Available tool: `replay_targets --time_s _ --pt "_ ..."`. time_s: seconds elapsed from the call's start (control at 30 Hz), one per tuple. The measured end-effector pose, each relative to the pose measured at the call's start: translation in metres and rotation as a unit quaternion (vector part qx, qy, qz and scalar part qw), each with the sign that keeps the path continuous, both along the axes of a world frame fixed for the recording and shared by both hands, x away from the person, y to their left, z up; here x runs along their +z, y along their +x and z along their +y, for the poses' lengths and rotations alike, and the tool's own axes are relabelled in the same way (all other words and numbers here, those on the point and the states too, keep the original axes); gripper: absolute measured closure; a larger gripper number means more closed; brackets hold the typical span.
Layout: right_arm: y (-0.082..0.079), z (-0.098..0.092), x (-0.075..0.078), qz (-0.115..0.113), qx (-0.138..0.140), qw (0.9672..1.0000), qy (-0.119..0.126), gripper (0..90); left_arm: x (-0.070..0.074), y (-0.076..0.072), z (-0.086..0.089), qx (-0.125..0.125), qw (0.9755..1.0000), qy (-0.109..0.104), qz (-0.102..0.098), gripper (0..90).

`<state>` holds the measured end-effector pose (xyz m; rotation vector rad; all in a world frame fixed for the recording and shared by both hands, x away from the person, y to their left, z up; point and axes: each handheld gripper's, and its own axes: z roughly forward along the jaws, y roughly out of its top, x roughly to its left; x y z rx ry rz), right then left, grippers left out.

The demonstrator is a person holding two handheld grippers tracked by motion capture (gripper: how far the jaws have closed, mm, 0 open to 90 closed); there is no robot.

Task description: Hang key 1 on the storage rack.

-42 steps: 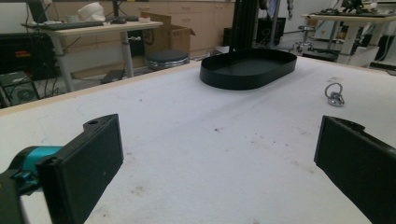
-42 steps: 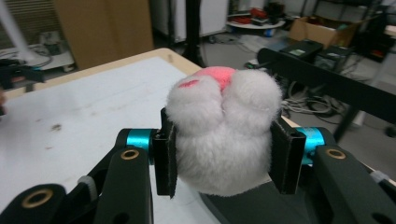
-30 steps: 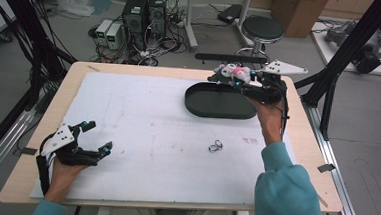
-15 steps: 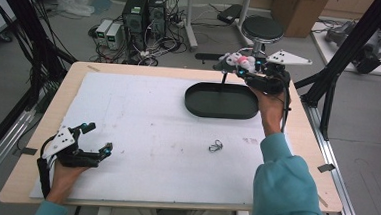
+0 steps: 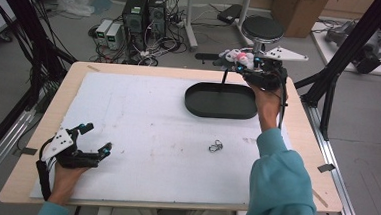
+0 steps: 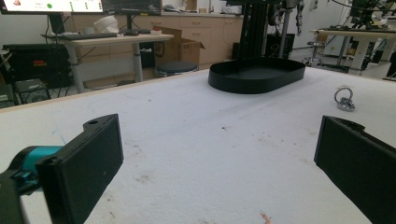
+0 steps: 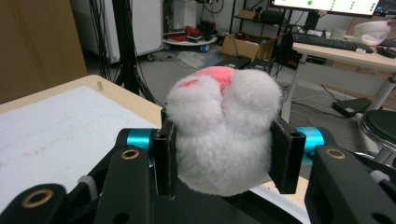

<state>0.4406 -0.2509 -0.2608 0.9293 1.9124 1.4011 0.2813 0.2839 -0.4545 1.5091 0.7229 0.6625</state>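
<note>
A white fluffy plush toy (image 5: 237, 55) with pink patches sits squeezed between the jaws of my right gripper (image 5: 233, 58), which is shut on it. The gripper is raised over the table's far edge, just beyond the far rim of a black oval tray (image 5: 220, 113). In the right gripper view the plush toy (image 7: 224, 121) bulges out of the right gripper (image 7: 224, 161). My left gripper (image 5: 97, 138) rests open near the front left of the table with nothing in it. The left gripper view shows the left gripper (image 6: 219, 161), the tray (image 6: 257, 74) far ahead and a small metal ring (image 6: 344, 99).
The metal ring (image 5: 215, 146) lies on the white mat (image 5: 142, 129) between the tray and the table's front edge. A black stool (image 5: 262, 28), computer boxes (image 5: 144, 9) and cables stand on the floor behind the table. Black frame posts (image 5: 341, 61) rise at the right.
My right gripper has carried the plush toy from above the tray toward the far side, past the tray's far rim. The left gripper has stayed where it was.
</note>
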Motion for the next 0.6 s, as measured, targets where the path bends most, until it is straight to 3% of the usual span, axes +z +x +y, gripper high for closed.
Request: replay_targets --time_s 0.37,0.4,0.6 --pt "0.007 0.007 -0.004 -0.004 -0.011 0.9999 0.002 53.3 -0.001 -0.002 0.001 0.005 0.9999 -0.008 -0.007 1.7" --pt "0.009 0.007 -0.004 -0.016 -0.009 0.9998 -0.002 53.3 -0.001 -0.002 0.001 0.003 0.9999 -0.007 -0.008 1.7" --pt "0.013 0.01 -0.007 -0.004 -0.007 1.0 0.005 53.3 -0.001 -0.002 0.001 0.004 0.9999 -0.01 -0.009 1.7"
